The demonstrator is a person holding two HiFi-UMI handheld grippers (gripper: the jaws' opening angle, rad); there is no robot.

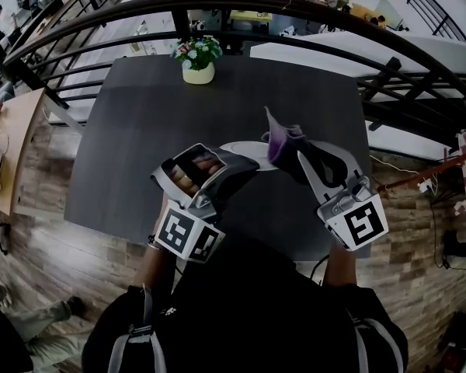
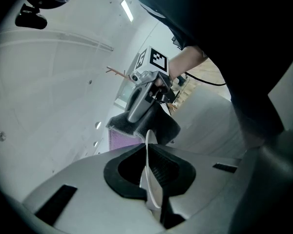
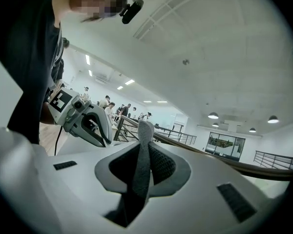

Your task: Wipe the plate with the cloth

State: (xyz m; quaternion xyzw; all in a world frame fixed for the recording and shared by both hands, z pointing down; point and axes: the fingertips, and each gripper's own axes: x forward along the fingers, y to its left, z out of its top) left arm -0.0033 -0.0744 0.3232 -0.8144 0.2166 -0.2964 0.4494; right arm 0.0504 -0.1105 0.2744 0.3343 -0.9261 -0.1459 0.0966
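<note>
L gripper (image 2: pixel 153 177) clamps plate (image 2: pixel 148 147) rim, prob. tilted; R gripper (image 3: pixel 142 165) clamps cloth (image 3: pixel 145 130).

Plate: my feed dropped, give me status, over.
Left gripper shut on plate rim. Right gripper shut on cloth, beside plate. Flower pot at far edge of table, nothing in the way.

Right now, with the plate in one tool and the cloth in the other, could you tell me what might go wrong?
The left tool grips the plate only at its rim, so pressure from wiping could lever it loose, and it might drop onto the table. The right tool pinches just a fold of the cloth; its hard tips may scrape the plate instead.
</note>
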